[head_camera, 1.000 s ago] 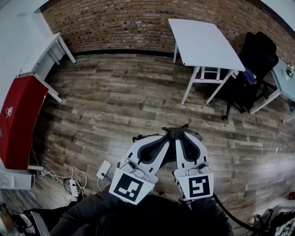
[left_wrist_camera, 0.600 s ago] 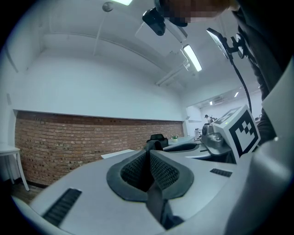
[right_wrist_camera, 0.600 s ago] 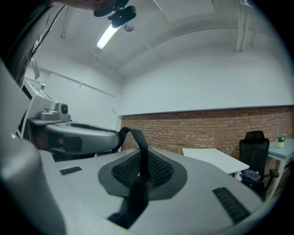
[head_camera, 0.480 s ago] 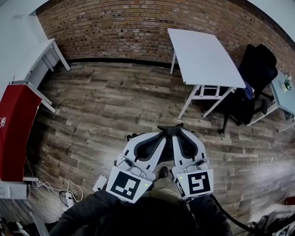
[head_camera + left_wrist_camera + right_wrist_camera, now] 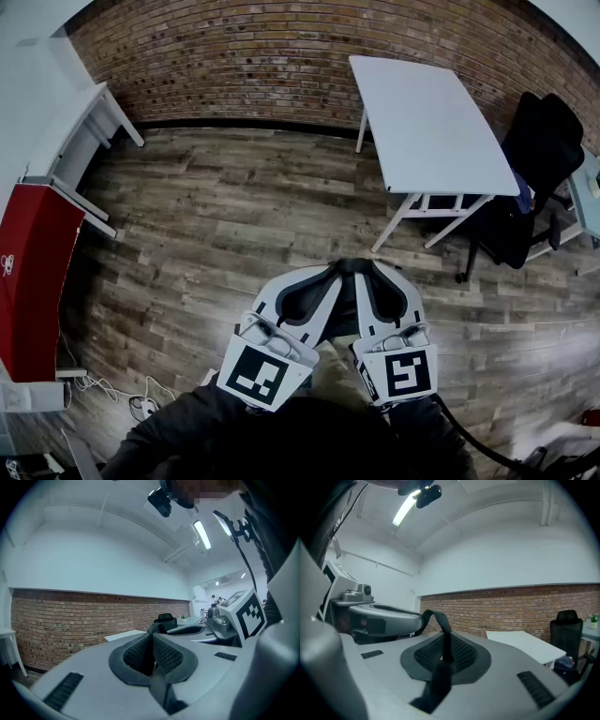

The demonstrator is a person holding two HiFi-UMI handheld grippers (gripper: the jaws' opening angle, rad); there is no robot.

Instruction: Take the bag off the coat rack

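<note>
Near: both grippers level, side by side, tips almost meeting. Jaws of left gripper (image 5: 152,649) closed tight on black bag strap (image 5: 158,686). Jaws of right gripper (image 5: 443,651) clamp the same strap, which arches across to the left tip. Bag body not discernible. Beyond: wood floor (image 5: 234,206), white table (image 5: 427,122), black chair (image 5: 539,150), brick wall (image 5: 234,56).

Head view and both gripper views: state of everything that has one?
left gripper: shut on the black strap.
right gripper: shut on the same black strap.
black strap: clamped in both grippers, arching between them.
white table: standing on its legs.
black chair: upright beside the white table.
bag, coat rack: not in view.
</note>
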